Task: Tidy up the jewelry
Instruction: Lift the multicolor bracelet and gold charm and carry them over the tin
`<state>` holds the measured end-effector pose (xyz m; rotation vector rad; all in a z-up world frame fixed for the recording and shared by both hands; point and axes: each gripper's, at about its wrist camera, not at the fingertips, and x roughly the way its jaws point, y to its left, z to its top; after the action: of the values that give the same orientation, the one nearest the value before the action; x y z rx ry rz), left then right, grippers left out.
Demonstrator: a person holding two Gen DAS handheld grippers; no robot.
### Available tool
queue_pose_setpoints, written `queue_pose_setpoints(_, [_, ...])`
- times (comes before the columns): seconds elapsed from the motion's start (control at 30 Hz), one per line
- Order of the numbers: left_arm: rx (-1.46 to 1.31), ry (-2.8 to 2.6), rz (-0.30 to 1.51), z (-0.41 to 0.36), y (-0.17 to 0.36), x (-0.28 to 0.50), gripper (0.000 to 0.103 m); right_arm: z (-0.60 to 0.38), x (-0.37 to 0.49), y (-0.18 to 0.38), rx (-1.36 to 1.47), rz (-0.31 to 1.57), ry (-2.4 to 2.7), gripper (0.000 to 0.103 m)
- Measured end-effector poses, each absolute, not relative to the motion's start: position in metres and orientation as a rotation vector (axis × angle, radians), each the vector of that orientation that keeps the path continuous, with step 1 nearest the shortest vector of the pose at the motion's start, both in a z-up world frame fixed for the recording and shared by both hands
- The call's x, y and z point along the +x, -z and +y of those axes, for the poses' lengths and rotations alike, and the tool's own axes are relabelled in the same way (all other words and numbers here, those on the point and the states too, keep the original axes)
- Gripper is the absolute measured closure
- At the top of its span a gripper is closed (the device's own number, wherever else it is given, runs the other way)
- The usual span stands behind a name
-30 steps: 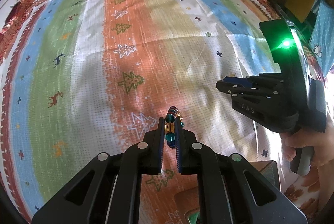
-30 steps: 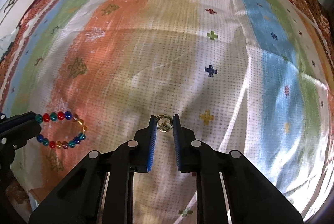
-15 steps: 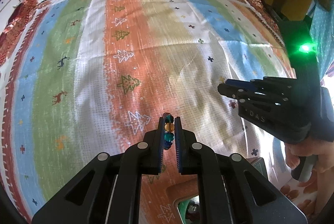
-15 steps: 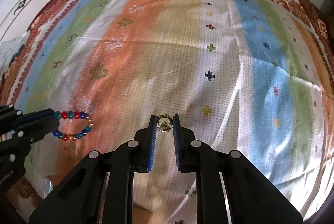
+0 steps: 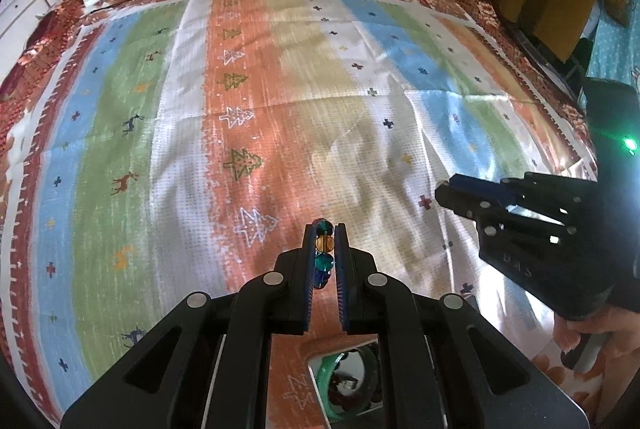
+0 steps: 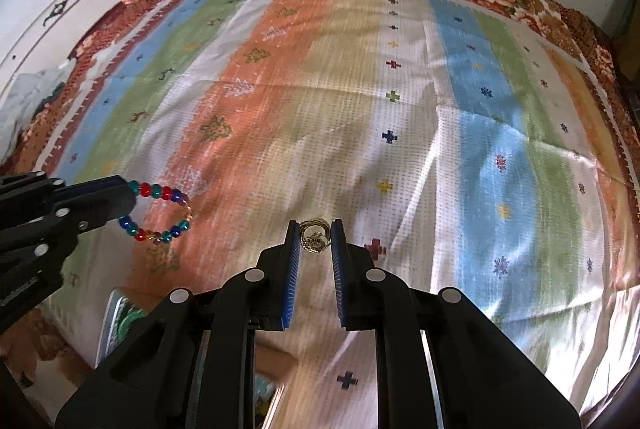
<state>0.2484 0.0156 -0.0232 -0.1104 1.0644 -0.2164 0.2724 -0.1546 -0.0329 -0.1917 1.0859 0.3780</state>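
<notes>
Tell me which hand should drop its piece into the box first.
Probably left. The left gripper, shut on the bracelet, has the box showing directly beneath its fingers. The right gripper, shut on the ring, sits farther to the box's side.

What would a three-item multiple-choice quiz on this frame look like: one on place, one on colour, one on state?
1. Where does the beaded bracelet sit?
A. between the left gripper's fingers
B. flat on the cloth
C. in the box

2. What colour is the ring in the right gripper?
A. red
B. gold
C. black

3. How do the right gripper's jaws stand?
A. wide open, nothing between them
B. closed on the ring
C. closed on the bracelet

Key: 1 A, its beads are pinched between the pads, the loop hanging clear of the striped cloth. 2 B, it shines gold. 3 B, the ring sits clamped at the tips.
</notes>
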Motion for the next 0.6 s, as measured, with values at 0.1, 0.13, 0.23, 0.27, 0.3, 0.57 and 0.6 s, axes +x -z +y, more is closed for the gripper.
queue_pose_setpoints(0.1, [-0.098,0.216,1.046,0.01,0.017,0.242,0.094,-0.156,0.263,0.024,-0.188,1.065,-0.39,0.087])
queue_pose_setpoints(0.13, [-0.088,0.212,1.04,0.008,0.015,0.24,0.094,-0.156,0.26,0.022,-0.187,1.059,-0.394,0.087])
queue_pose_setpoints(0.23, [-0.074,0.206,1.037,0.004,0.015,0.237,0.094,-0.158,0.249,0.016,-0.187,1.04,-0.405,0.087])
queue_pose_setpoints(0.27, [-0.077,0.203,1.036,0.004,0.014,0.236,0.094,-0.158,0.247,0.015,-0.188,1.037,-0.408,0.087])
queue_pose_setpoints(0.3, [-0.085,0.205,1.036,0.004,0.014,0.235,0.094,-0.158,0.243,0.014,-0.189,1.032,-0.411,0.087])
queue_pose_setpoints(0.57, [-0.11,0.221,1.016,0.003,0.006,0.221,0.094,-0.16,0.224,0.004,-0.188,0.994,-0.422,0.087])
queue_pose_setpoints(0.6, [-0.112,0.22,1.01,0.004,0.004,0.218,0.094,-0.16,0.222,0.004,-0.19,0.991,-0.424,0.087])
